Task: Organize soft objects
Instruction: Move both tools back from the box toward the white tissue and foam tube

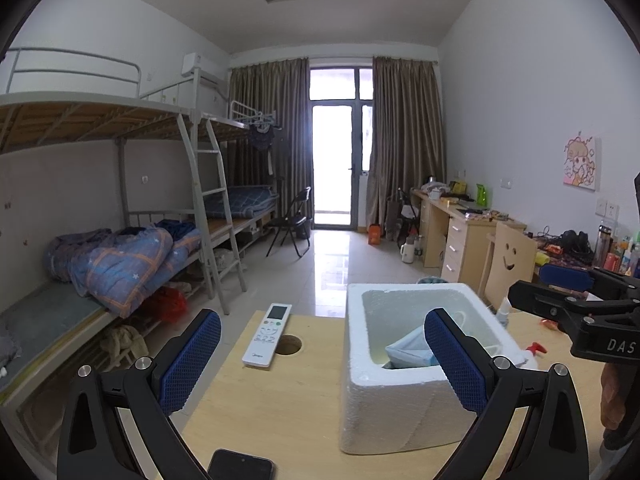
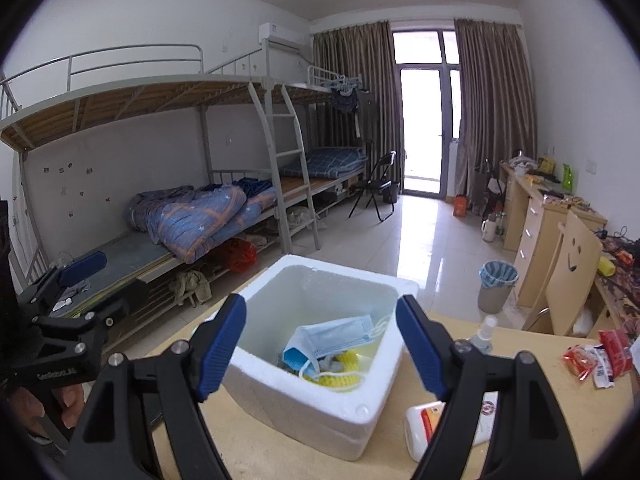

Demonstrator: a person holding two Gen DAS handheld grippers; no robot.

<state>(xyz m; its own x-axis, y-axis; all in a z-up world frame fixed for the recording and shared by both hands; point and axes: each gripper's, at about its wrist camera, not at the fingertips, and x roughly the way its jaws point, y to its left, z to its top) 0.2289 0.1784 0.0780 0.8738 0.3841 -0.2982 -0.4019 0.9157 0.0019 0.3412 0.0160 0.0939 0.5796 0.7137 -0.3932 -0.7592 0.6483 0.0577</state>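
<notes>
A white foam box (image 2: 320, 396) stands on the wooden table (image 2: 520, 364). Inside it lie a light blue face mask (image 2: 336, 338) and a yellow soft item (image 2: 340, 376) under the mask. My right gripper (image 2: 320, 344) is open and empty, held above the box's near side. In the left wrist view the box (image 1: 400, 412) sits to the right, with the mask (image 1: 408, 350) showing inside. My left gripper (image 1: 320, 360) is open and empty, held over the table left of the box. The right gripper (image 1: 568, 284) shows at the right edge.
A white remote (image 1: 267, 335) lies by a round hole (image 1: 289, 344) in the table. A dark phone (image 1: 240, 465) lies at the near edge. A white bottle (image 2: 424, 424), a small spray bottle (image 2: 484, 334) and red snack packets (image 2: 600, 354) lie right of the box.
</notes>
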